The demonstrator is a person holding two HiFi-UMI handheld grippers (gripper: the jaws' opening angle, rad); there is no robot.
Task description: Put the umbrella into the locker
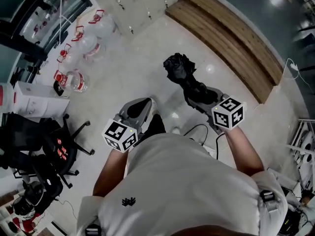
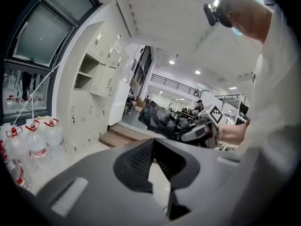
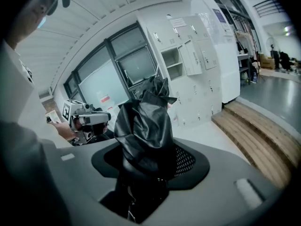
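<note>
Near end: right gripper point(image 1: 197, 95) clenched on the crumpled black fabric folding umbrella point(image 1: 178, 68), gripping low on the bundle, loose canopy end sticking out past the jaws, up and forward. Looks firm in the right gripper view, fabric filling the gap. Left gripper point(image 1: 140, 107) just beside it, jaw tips together, nothing between them, idle.

Further out: pale tiled floor point(image 1: 123, 73), clear plastic water jugs with red handles point(image 1: 81, 43) off to the left, light wooden plank steps point(image 1: 231, 38) to the right.

Far end: cream metal locker bank point(image 1: 142, 4), well apart from the umbrella. Most doors closed; open compartments point(image 3: 171, 62) in the upper rows.

Step, as judged: carry phase, umbrella in hand, not yet at the lockers.

Next move calls for: closing the gap to the locker bank, lining the canopy end up with an open compartment, raising to that height, feeding it in far enough not to tip out, then letting go. Left gripper free for a door if needed.
</note>
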